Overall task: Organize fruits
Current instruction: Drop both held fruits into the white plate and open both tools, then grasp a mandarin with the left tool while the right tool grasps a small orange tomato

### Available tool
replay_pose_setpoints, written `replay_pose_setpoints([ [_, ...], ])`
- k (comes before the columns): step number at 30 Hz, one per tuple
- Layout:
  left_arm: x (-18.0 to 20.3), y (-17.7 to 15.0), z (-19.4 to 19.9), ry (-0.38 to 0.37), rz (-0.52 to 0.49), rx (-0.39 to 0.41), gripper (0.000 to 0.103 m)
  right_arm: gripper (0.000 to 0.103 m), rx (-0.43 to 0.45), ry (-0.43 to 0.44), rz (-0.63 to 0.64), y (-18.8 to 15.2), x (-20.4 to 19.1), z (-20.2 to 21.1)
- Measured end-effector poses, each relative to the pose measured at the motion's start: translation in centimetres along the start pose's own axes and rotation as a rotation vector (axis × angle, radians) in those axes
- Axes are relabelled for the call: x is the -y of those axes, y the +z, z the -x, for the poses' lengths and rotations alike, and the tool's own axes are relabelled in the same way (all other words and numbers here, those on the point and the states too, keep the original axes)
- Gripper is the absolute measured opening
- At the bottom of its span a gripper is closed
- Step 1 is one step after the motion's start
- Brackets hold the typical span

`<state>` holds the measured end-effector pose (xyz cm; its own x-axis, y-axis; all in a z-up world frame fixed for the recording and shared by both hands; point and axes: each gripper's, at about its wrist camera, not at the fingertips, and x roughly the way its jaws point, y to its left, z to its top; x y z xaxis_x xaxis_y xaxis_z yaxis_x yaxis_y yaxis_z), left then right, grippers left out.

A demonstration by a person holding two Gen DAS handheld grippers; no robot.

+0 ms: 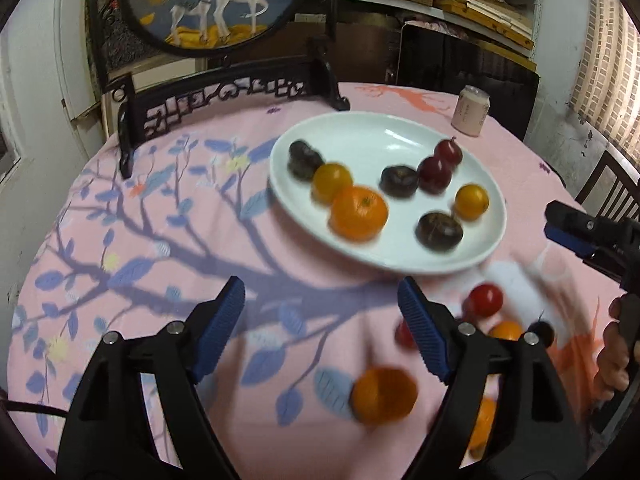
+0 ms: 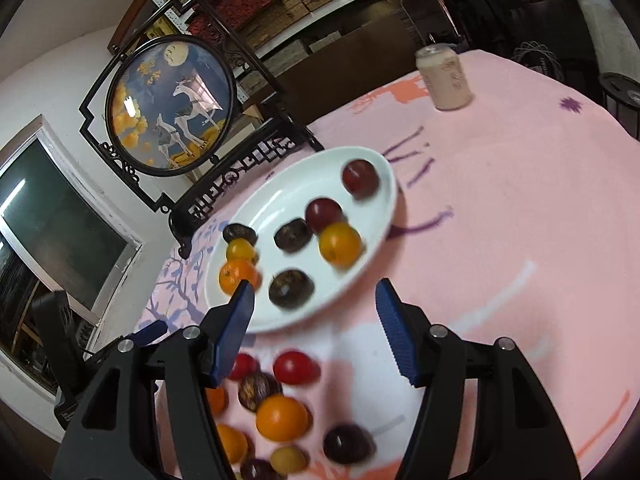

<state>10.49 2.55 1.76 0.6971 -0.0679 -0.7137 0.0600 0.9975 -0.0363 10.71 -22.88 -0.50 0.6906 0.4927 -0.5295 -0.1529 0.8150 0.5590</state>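
A white oval plate [image 1: 360, 140] on the pink flowered cloth holds an orange [image 1: 359, 213], two yellow tomatoes, two red plums and three dark brown fruits. My left gripper [image 1: 320, 286] hovers open just short of the plate's near rim, with nothing between its blue pads. Loose fruit lies near it on the cloth: an orange [image 1: 384, 395] and a red tomato [image 1: 485, 300]. In the right wrist view my right gripper [image 2: 316, 286] is open and empty at the plate [image 2: 280, 200] edge. A red tomato [image 2: 295, 367], an orange [image 2: 282, 418] and a dark fruit [image 2: 347, 443] lie below it.
A pale drink can [image 1: 471, 110] stands behind the plate near the table's far edge. A round painted screen on a dark carved stand [image 1: 216, 0] stands at the back left. A dark chair [image 1: 612, 184] stands at the right. A hand [image 1: 612, 360] holds the right gripper.
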Motion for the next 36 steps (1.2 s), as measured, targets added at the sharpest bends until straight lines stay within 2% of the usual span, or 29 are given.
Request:
replay_pose_setpoints([
  [3,-0.3,-1.7,0.9,-0.004,-0.006,-0.007,0.083,0.065,-0.002,-0.009,-0.007,-0.9,0.2,0.7],
  [9,1.1,-4.5,2.3,-0.041,-0.086,-0.008,0.089,0.066,-0.005,-0.015,-0.028,-2.2,1.0,1.9],
  [11,1.8,-4.8,2.3,-0.046,-0.113,-0.015,0.09,0.066,-0.016,-0.022,-0.016,-2.8,0.9,2.1],
  [15,2.2,-5.2,0.4,0.029,-0.15,-0.077,0.093,0.066,-0.043,-0.033,-0.008,-3.5,0.9,2.2],
  [17,2.0,-5.3,-0.2,0.01,-0.14,-0.105,0.095,0.066,-0.062,-0.029,-0.015,-3.8,1.1,2.1],
  [24,1.8,-5.3,-0.4,0.009,-0.131,-0.101,0.097,0.066,-0.115,-0.034,0.022,-4.6,0.4,1.5],
  [30,2.3,-5.3,-0.1,0.021,-0.157,-0.076,0.094,0.064,-0.149,-0.058,0.059,-5.3,-0.1,1.3],
  [36,2.9,-5.2,0.1,-0.007,-0.182,-0.06,0.078,0.055,-0.184,-0.072,0.087,-5.9,-0.3,0.6],
])
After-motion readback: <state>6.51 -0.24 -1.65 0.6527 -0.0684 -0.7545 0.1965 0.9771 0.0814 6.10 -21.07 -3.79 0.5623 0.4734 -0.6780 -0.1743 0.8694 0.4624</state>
